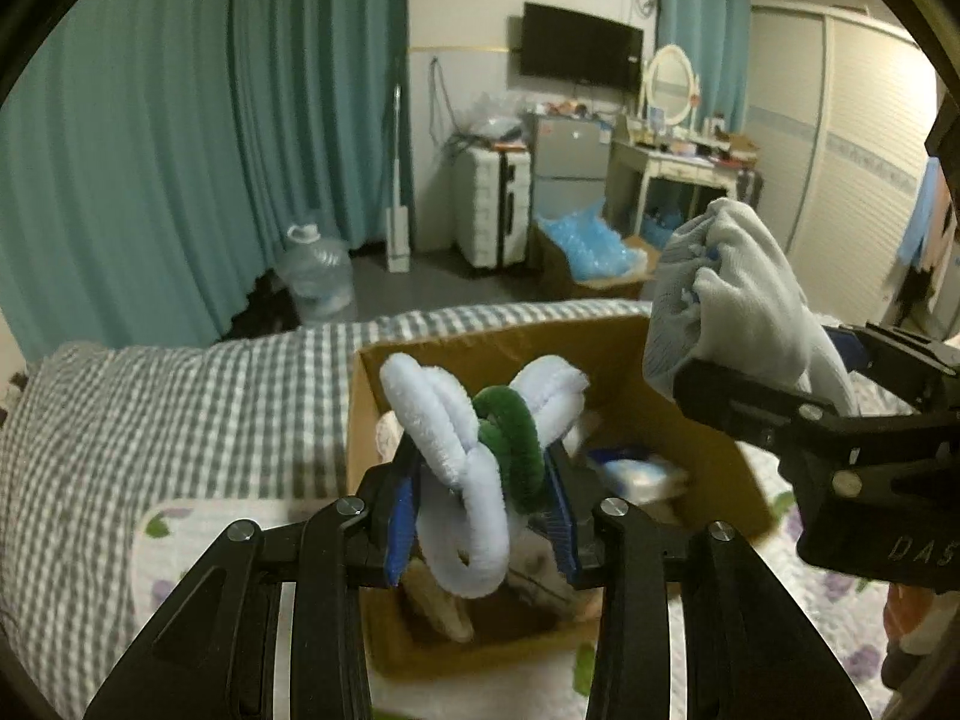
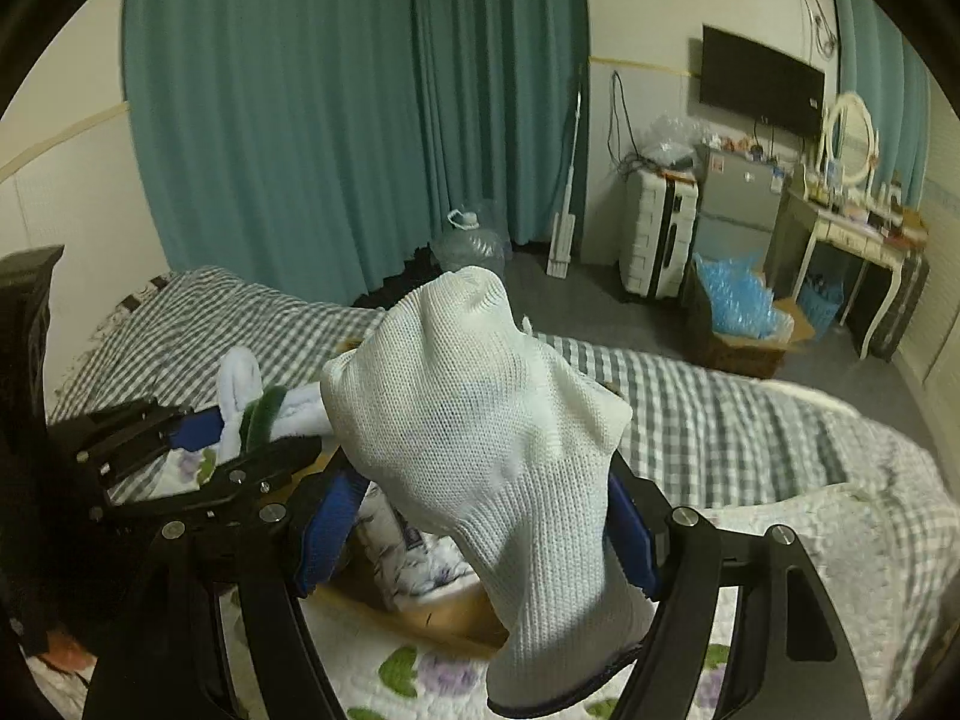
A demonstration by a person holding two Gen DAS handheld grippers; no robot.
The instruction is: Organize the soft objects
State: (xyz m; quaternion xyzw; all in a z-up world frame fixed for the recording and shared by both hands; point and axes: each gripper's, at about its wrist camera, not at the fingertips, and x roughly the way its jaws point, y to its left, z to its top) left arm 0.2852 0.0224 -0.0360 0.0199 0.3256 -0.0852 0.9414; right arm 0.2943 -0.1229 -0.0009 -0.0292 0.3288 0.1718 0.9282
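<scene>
Right now both tongs are loaded over the cardboard box [image 1: 600, 336], which sits on the flowered quilt [image 1: 180, 546] of the bed. The left tongs [image 1: 480, 516] are clamped on a bundle of fuzzy wire loops [image 1: 456, 438], white with one green strand, held above the near left part of the box. The right tongs [image 2: 474, 534] are clamped wide on a white knit glove [image 2: 480, 420], held up at the right side of the box; its cuff hangs below the pads.

Risks noted:
- Loops are gripped low and off centre; the bundle could twist or slide out if the pads ease before the box is squarely beneath.
- One loop could snag on a blue pad [image 1: 401, 516] at release and be dragged back out.
- Glove is bulky and springy; a drop near the right wall could leave it draped over the rim or fallen onto the quilt.
- Tongs are close together; a collision could be caused by simultaneous lowering.
- Box already holds items; new pieces may perch on top.
</scene>
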